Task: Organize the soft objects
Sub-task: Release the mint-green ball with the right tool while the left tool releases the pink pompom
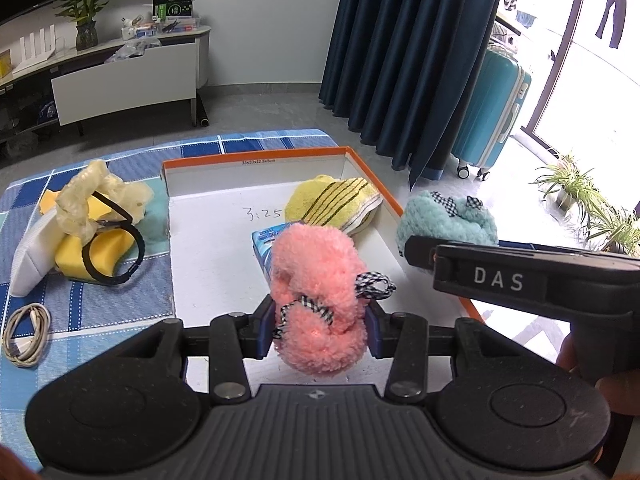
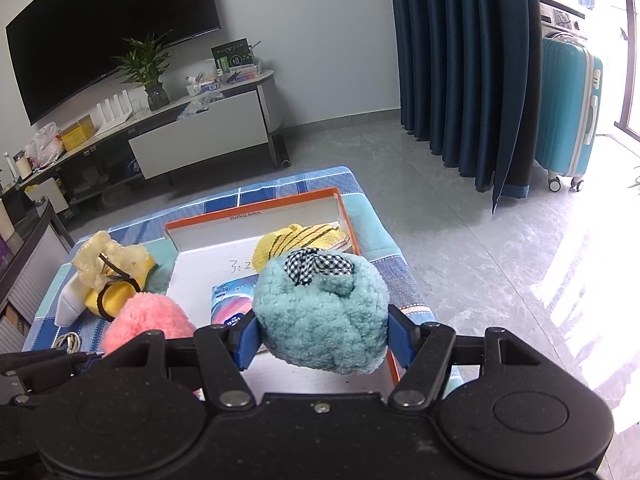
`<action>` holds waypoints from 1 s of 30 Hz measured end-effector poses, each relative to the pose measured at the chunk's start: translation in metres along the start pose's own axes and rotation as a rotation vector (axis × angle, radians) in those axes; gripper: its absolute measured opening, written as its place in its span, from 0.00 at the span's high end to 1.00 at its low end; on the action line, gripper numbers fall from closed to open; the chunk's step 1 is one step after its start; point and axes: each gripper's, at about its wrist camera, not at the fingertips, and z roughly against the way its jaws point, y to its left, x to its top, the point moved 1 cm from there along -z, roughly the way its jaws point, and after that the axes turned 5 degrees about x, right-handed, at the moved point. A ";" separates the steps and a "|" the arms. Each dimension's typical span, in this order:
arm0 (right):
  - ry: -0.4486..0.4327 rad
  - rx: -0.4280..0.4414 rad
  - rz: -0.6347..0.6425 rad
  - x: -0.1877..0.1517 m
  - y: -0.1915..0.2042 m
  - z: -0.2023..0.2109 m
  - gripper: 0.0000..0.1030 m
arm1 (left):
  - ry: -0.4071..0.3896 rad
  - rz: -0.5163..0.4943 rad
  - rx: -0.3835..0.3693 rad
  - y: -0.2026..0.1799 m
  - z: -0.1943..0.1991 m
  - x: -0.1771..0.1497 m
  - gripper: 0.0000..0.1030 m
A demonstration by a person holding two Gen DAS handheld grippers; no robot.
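Two fluffy slippers held over an orange-rimmed box, one in each gripper

The left gripper (image 1: 320,326) pinches the pink fluffy slipper (image 1: 318,300) between its blue pads, above the near part of the white-floored box (image 1: 216,264); the right gripper (image 2: 322,334) clamps the teal fluffy slipper (image 2: 322,312) the same way, its jaws set wide around it, just beside the box's right rim. Both slippers carry black-and-white checked bows. Under them in the box lies a blue packet (image 1: 264,240), and farther back a yellow striped towel (image 1: 336,200) rests against the right wall. Left of the box, on the blue checked cloth (image 1: 120,300), sit a coiled cable (image 1: 26,336), yellow sponges (image 1: 100,248) with a black band (image 1: 116,256), and a crumpled pale glove (image 1: 92,196). Beyond stand a TV cabinet, dark blue curtains and a teal suitcase (image 2: 568,116)
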 end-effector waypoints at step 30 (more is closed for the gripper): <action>-0.032 -0.010 -0.033 0.014 -0.012 -0.010 0.20 | 0.050 -0.023 -0.096 -0.017 -0.021 -0.006 0.55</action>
